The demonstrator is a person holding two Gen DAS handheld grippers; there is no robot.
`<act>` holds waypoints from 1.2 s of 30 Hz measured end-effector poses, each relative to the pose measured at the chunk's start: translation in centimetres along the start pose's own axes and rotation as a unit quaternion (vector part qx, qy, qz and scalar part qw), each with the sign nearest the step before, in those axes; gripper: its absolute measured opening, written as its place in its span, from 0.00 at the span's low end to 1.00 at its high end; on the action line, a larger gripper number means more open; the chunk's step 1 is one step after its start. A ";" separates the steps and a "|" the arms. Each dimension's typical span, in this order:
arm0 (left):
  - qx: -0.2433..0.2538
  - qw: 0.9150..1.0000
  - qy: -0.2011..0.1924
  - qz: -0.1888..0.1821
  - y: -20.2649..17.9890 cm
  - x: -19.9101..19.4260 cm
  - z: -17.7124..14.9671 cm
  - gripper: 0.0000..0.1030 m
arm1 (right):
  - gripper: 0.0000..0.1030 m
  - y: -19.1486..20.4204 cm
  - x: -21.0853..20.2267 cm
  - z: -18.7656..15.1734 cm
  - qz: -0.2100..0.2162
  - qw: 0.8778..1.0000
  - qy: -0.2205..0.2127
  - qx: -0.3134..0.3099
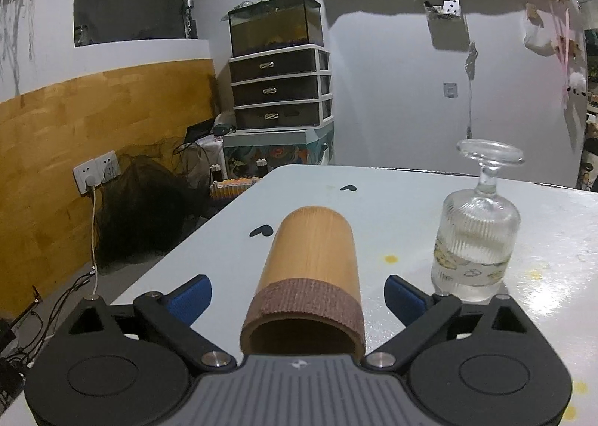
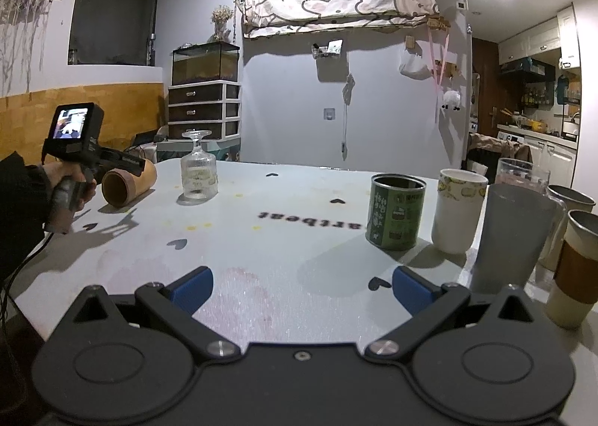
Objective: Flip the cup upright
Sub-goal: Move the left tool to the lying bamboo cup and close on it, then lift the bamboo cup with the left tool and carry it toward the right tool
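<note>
A bamboo cup (image 1: 310, 272) with a brown band near its rim lies on its side on the white table (image 1: 403, 209), its mouth towards my left gripper. My left gripper (image 1: 299, 293) is open, with a blue pad on each side of the cup's rim end, not touching it. The cup also shows in the right wrist view (image 2: 127, 183) at the far left, under the hand-held left gripper. A clear glass goblet (image 1: 476, 235) stands upside down to the right of the cup; it also shows in the right wrist view (image 2: 198, 172). My right gripper (image 2: 302, 287) is open and empty above the table's near edge.
A green tin (image 2: 396, 213), a white printed cup (image 2: 458, 209), a grey tumbler (image 2: 512, 235), a clear glass (image 2: 523, 172) and two metal-rimmed cups (image 2: 573, 269) stand upright at the table's right side. A drawer unit with a fish tank (image 1: 278, 78) stands against the far wall.
</note>
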State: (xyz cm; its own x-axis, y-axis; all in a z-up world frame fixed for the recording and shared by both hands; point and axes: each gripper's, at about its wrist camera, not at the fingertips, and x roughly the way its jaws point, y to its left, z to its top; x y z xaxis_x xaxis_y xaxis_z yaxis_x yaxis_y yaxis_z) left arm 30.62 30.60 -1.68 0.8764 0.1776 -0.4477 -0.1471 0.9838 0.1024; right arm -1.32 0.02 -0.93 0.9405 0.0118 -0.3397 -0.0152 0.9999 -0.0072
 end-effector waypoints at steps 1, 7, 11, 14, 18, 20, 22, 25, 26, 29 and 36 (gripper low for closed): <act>-0.002 1.000 0.002 0.000 0.0 0.3 -0.1 0.92 | 1.00 0.0 0.0 -0.1 0.000 1.000 0.001 0.000; -0.022 1.000 0.016 -0.012 0.2 0.4 -0.9 0.70 | 1.00 -0.3 0.0 -0.2 -0.001 1.000 0.001 0.005; -0.007 0.999 0.021 -0.035 -0.2 -1.6 -1.7 0.70 | 1.00 -0.4 -0.1 -0.2 -0.001 1.000 -0.002 0.008; 0.012 0.998 0.024 -0.056 -0.8 -3.9 -2.6 0.70 | 1.00 -0.5 -0.2 -0.1 0.000 1.000 -0.006 0.011; 0.037 0.993 0.021 -0.110 -2.0 -7.9 -4.6 0.69 | 1.00 -0.6 -0.2 0.0 0.000 1.000 -0.009 0.015; 0.058 0.989 0.013 -0.139 -2.9 -9.9 -5.7 0.69 | 1.00 -0.7 -0.3 0.1 0.001 1.000 -0.012 0.016; 0.075 0.983 0.004 -0.168 -4.1 -12.0 -6.8 0.69 | 1.00 -0.8 -0.3 0.2 -0.001 1.000 -0.015 0.016; 0.093 0.970 -0.003 -0.226 -6.0 -14.9 -8.2 0.69 | 1.00 -1.0 -0.4 0.5 -0.003 1.000 -0.018 0.021; 0.100 0.964 -0.004 -0.245 -6.8 -15.8 -8.7 0.69 | 1.00 -1.1 -0.5 0.5 -0.004 1.000 -0.019 0.022; 0.131 0.943 -0.013 -0.305 -9.2 -18.8 -10.3 0.69 | 1.00 -1.5 -0.7 0.8 -0.009 0.999 -0.022 0.024; 0.189 0.889 -0.021 -0.417 -12.5 -24.0 -13.0 0.69 | 1.00 -3.1 -0.3 2.0 -0.017 0.999 -0.016 0.041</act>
State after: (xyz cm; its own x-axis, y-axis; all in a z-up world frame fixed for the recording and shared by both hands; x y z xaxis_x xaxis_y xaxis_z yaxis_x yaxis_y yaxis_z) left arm 5.44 14.36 -3.70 0.6255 -0.6194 -0.4744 0.7198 0.6927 0.0446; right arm -0.91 -3.05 1.06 0.9501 -0.0229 -0.3110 0.0433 0.9973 0.0589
